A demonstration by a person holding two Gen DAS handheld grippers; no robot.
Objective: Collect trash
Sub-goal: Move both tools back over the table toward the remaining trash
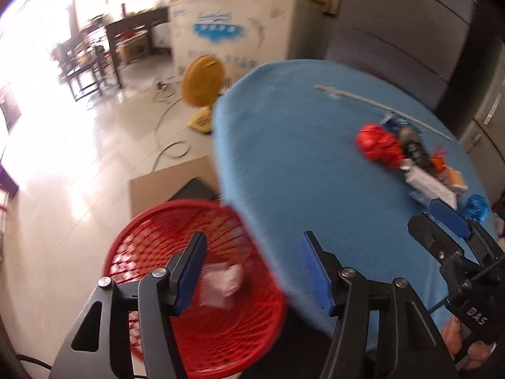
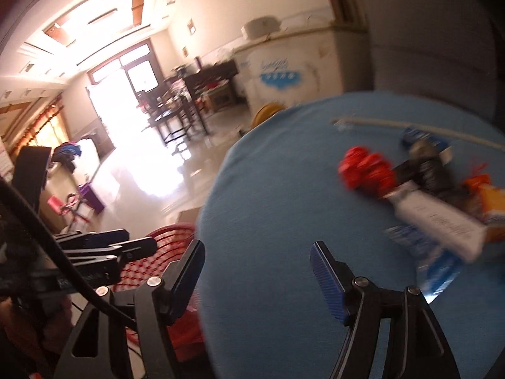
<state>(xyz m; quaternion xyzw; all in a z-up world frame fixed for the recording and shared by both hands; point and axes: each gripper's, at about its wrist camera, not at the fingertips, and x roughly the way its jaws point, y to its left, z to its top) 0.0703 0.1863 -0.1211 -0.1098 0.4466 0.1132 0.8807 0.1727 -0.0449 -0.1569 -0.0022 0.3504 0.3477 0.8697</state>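
A red mesh basket [image 1: 176, 221] stands on the floor beside the round blue table [image 1: 300, 158]. A crumpled whitish wrapper [image 1: 221, 284] lies in or falls into it. My left gripper [image 1: 252, 268] is open and empty above the basket's rim and the table edge. My right gripper [image 2: 257, 271] is open and empty over the table [image 2: 268, 205]; it also shows in the left wrist view [image 1: 454, 221]. Trash lies on the table's right side: a red crumpled wrapper [image 1: 378, 145] [image 2: 366, 170], a dark packet [image 1: 413, 148], a white box [image 2: 442, 221], an orange box [image 2: 498, 202], a blue ball [image 1: 476, 208].
A long white stick [image 1: 378, 107] lies at the table's far side. A yellow fan [image 1: 202, 85], white cables and a cardboard sheet [image 1: 167, 186] are on the floor. A white chest freezer [image 1: 233, 22] and dark wooden chairs [image 1: 85, 60] stand farther back.
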